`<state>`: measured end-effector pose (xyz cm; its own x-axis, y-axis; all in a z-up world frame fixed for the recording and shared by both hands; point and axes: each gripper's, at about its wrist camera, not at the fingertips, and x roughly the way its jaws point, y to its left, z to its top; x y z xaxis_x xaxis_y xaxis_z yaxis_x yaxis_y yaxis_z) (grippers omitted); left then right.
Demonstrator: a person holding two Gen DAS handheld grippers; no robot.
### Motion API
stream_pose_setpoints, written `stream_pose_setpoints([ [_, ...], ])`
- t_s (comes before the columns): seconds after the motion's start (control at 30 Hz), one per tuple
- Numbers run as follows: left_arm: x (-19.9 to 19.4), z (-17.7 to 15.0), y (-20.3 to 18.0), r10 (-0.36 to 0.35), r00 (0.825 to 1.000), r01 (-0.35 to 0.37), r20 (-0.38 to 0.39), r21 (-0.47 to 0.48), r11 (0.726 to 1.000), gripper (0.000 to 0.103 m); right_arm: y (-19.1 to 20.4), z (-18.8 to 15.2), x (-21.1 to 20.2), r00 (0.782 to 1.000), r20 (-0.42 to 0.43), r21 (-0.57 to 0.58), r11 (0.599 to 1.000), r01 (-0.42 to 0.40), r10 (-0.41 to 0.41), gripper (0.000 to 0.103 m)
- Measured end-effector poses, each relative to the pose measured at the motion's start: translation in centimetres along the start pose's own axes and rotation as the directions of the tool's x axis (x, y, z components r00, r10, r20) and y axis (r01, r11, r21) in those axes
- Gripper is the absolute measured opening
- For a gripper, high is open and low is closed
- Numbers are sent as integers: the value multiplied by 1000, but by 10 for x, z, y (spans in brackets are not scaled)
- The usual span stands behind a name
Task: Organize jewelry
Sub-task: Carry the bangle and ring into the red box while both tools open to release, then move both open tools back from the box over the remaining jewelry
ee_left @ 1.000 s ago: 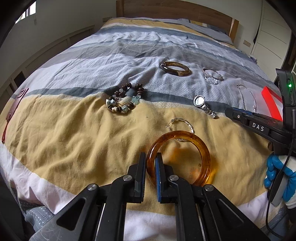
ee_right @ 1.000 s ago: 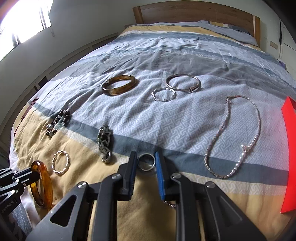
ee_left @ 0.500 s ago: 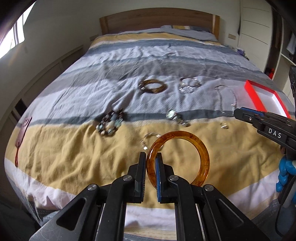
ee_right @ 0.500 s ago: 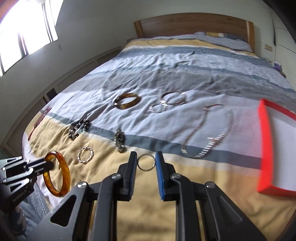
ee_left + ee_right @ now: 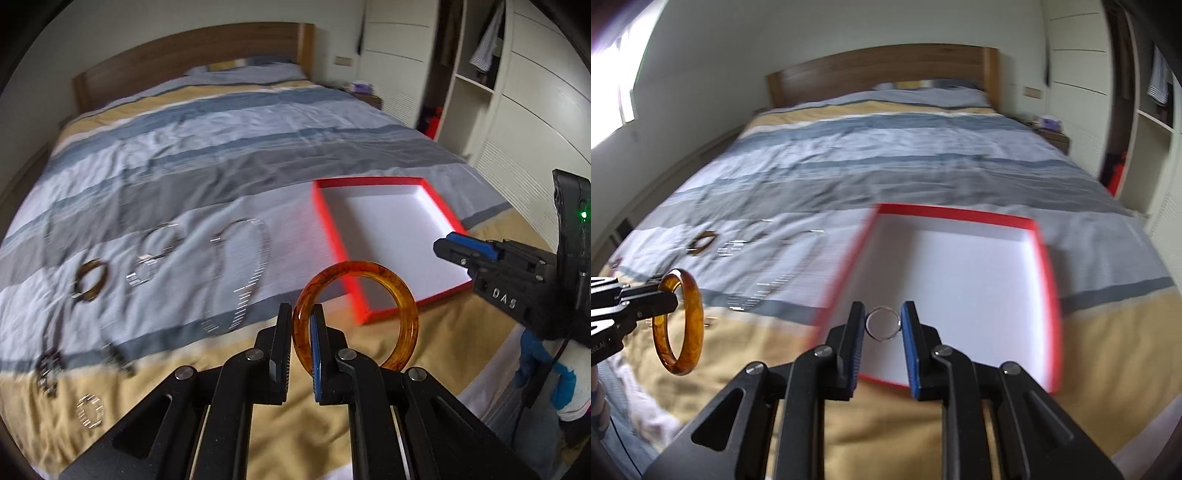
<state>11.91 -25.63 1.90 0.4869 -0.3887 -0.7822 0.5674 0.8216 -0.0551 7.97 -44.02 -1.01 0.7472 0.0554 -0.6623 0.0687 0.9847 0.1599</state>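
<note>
My left gripper (image 5: 300,328) is shut on an amber bangle (image 5: 397,291) and holds it in the air above the bed, left of a red-rimmed white box (image 5: 334,236). The bangle also shows in the right wrist view (image 5: 690,321). My right gripper (image 5: 882,325) is shut on a small silver ring (image 5: 882,324) over the near edge of the box (image 5: 1043,243). The right gripper also shows in the left wrist view (image 5: 448,247). The box holds nothing that I can see.
Blurred jewelry lies on the striped bedspread left of the box: a chain necklace (image 5: 243,273), a brown bangle (image 5: 90,280), silver bracelets (image 5: 159,243), a watch (image 5: 48,369) and a twisted ring (image 5: 88,410). A wardrobe (image 5: 517,92) stands to the right.
Both grippers have swung right with their pieces still held. The red box has come into full view, and the right gripper now sits over its near edge.
</note>
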Motion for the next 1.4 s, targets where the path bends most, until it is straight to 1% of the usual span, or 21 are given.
stream_pose_setpoints([
  [0.07, 29, 16, -22, -29, 999, 30, -30, 25, 999, 9, -24, -2, 7, 999, -17, 7, 1000, 30, -30, 19],
  [0.1, 38, 19, -33, -32, 999, 33, -37, 36, 999, 9, -33, -3, 9, 999, -25, 9, 999, 40, -40, 19],
  [0.2, 73, 29, -57, -31, 996, 37, -82, 65, 997, 9, -58, -9, 25, 996, -69, 12, 998, 61, -60, 19],
  [0.3, 98, 29, -69, -15, 993, 24, -120, 79, 997, 10, -73, -18, 37, 993, -107, 5, 999, 53, -52, 19],
  [0.4, 115, 28, -69, 23, 989, -10, -144, 91, 996, 11, -74, -25, 50, 988, -144, -27, 999, 45, -49, 20],
  [0.47, 121, 26, -67, 27, 988, -14, -154, 91, 996, 10, -72, -28, 57, 983, -175, -48, 998, 39, -47, 20],
  [0.5, 125, 26, -68, 33, 986, -17, -165, 98, 995, 10, -69, -30, 59, 982, -181, -76, 996, 42, -55, 20],
  [0.57, 136, 26, -68, 49, 981, -29, -185, 109, 994, 10, -67, -30, 59, 980, -191, -87, 996, 36, -52, 20],
  [0.67, 141, 26, -67, 67, 979, -48, -192, 105, 993, 10, -66, -30, 59, 978, -196, -120, 992, 49, -72, 20],
  [0.73, 142, 27, -67, 73, 978, -53, -196, 105, 993, 12, -67, -31, 57, 976, -201, -126, 991, 55, -80, 20],
  [0.77, 141, 27, -67, 74, 978, -53, -196, 109, 993, 12, -68, -31, 56, 976, -202, -123, 991, 52, -77, 21],
  [0.83, 138, 27, -69, 76, 979, -53, -189, 126, 991, 12, -68, -31, 53, 976, -204, -126, 990, 58, -83, 25],
  [0.9, 135, 27, -71, 75, 979, -49, -189, 139, 989, 12, -68, -29, 51, 976, -199, -125, 990, 67, -92, 36],
  [0.93, 132, 27, -72, 74, 980, -48, -187, 140, 989, 14, -68, -29, 48, 976, -198, -123, 990, 70, -94, 38],
  [1.0, 121, 27, -72, 71, 983, -46, -168, 144, 989, 21, -67, -28, 42, 976, -198, -128, 989, 70, -95, 39],
  [1.03, 113, 28, -72, 77, 985, -54, -154, 145, 988, 29, -65, -28, 36, 976, -193, -135, 988, 77, -103, 39],
  [1.1, 96, 28, -69, 72, 989, -55, -131, 132, 990, 34, -63, -27, 23, 978, -181, -138, 987, 81, -106, 39],
  [1.17, 72, 27, -61, 96, 992, -86, -86, 114, 990, 53, -62, -26, 7, 980, -161, -136, 986, 95, -116, 40],
  [1.23, 50, 22, -51, 104, 993, -99, -51, 94, 991, 58, -59, -25, -10, 982, -144, -127, 986, 106, -124, 40],
  [1.4, -15, -2, -16, 147, 989, -146, -14, 65, 987, 60, -43, -25, -54, 986, -98, -124, 984, 126, -138, 40],
])
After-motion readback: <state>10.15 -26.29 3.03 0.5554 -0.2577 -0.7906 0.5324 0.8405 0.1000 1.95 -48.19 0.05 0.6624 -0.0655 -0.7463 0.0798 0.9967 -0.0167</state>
